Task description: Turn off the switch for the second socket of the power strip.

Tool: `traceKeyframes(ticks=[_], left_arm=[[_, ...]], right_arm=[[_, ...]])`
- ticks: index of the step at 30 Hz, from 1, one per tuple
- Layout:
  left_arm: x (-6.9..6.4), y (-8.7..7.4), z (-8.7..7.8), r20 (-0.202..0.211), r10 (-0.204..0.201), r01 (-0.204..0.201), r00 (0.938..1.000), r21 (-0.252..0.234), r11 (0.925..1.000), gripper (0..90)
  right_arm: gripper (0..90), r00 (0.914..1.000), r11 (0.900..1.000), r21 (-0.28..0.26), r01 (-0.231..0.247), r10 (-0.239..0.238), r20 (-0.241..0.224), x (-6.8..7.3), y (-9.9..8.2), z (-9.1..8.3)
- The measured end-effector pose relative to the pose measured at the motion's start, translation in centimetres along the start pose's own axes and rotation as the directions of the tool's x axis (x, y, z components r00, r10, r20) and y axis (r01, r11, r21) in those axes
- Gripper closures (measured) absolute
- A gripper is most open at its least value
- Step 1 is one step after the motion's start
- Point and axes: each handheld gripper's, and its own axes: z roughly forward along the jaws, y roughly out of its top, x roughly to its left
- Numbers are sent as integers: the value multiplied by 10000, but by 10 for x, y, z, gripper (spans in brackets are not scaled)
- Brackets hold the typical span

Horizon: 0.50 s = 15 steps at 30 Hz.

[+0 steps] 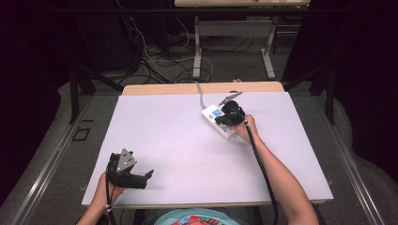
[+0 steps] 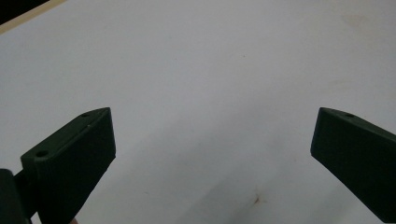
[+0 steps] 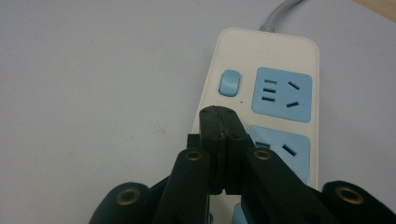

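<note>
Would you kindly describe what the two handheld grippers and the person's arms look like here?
Both grippers are black with two blocky jaws. The left gripper carries a grey three-cornered plate on top. The right gripper shows brass-coloured screw rings at its jaw arms and trails a black cable. Both forearms are bare, with no sleeves showing.

- A lab or recording room, not a home.
- A plain white surface (image 1: pixel 187 140) stands alone on a grey floor (image 1: pixel 51 159), ringed by dark curtains (image 1: pixel 28 70).
- Loose cables (image 1: pixel 155 61) lie tangled on the floor behind it.
- A second table's metal legs (image 1: pixel 197 47) stand beyond.
- A power strip (image 1: pixel 217 121) is the sole fitting on the surface.
</note>
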Motion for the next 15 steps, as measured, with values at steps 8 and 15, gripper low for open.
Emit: traceKeyframes(ticks=[8,15], left_arm=[[0,0,-1,-76,69,-69,9999,24,10000,0],[0,0,-1,-60,26,-27,10000,-41,10000,0]], right_arm=[[900,9993,9992,-235,329,-324,187,-1,-1,2],[900,9997,9994,-339,106,-98,243,1,-3,2]])
